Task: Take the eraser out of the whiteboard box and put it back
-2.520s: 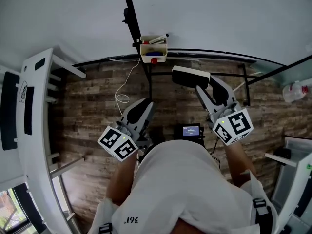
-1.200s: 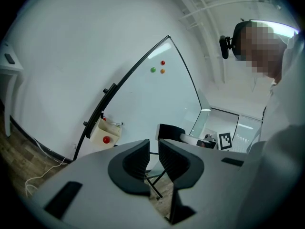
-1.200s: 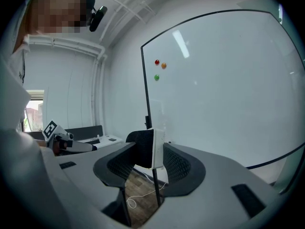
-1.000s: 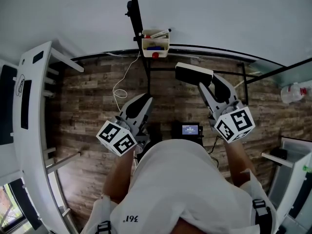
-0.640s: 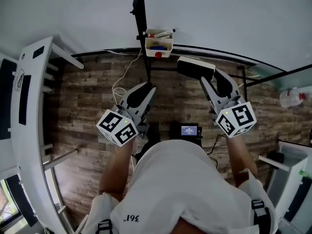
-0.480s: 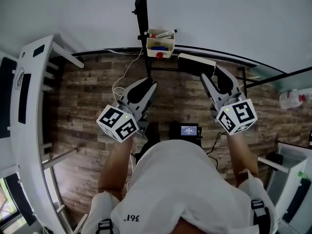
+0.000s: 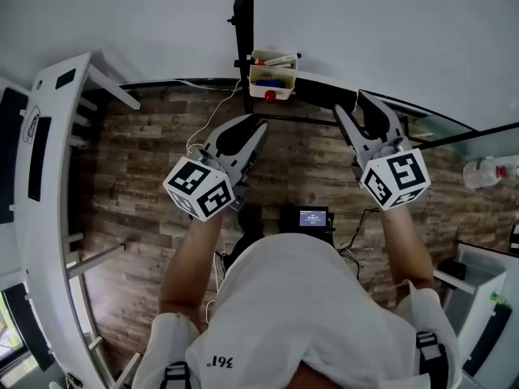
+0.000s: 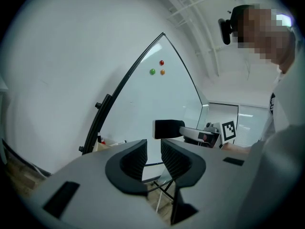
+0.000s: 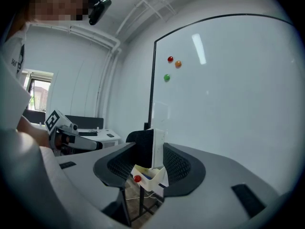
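Closer to the whiteboard box now; my right gripper pinches the light, stiff eraser (mid-body); left gripper has its jaws barely parted, empty.

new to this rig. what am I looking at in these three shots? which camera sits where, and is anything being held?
There is no robot here: a person holds a two-jaw gripper in each hand. The cubes with square markers are part of those grippers.

The head view comes from a camera on the person's head, looking steeply down at a wood floor and a whiteboard. The other two views come from wide-angle cameras that ride on the grippers and look along their jaws.

The right gripper is clamped on the eraser, which has dark felt and a white back, in front of the whiteboard. The left gripper is empty, with its jaws slightly apart.

A small white box with markers in it sits by the board's black post. Three magnets are stuck on the board.
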### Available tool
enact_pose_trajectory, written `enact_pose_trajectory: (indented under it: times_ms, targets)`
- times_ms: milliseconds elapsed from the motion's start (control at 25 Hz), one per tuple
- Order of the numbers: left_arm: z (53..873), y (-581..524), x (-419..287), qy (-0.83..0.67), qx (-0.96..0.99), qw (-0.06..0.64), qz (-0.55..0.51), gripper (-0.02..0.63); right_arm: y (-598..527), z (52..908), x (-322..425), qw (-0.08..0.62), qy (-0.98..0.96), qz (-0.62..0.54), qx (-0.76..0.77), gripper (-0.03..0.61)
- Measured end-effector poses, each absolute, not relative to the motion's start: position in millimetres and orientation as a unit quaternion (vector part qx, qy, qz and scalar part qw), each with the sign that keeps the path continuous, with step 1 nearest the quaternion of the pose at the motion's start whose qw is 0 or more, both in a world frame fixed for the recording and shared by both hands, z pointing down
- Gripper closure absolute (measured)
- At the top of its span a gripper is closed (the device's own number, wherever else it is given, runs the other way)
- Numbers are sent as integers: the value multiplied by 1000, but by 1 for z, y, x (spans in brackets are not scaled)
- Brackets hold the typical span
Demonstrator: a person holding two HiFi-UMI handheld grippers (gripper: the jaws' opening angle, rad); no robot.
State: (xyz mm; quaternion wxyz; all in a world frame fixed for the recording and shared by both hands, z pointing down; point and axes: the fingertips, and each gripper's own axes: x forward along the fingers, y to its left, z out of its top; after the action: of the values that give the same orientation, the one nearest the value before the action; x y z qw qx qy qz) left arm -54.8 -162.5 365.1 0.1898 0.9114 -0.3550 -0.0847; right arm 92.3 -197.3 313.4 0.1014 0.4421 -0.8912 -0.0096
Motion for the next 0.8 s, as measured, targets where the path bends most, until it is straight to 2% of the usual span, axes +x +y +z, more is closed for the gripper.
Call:
enact_pose_trajectory:
  times_ms: [800]
  targets:
    - [408,-229,-65,-385,901,195,-36,535,-276,353,57,182,-888,-43,419,387]
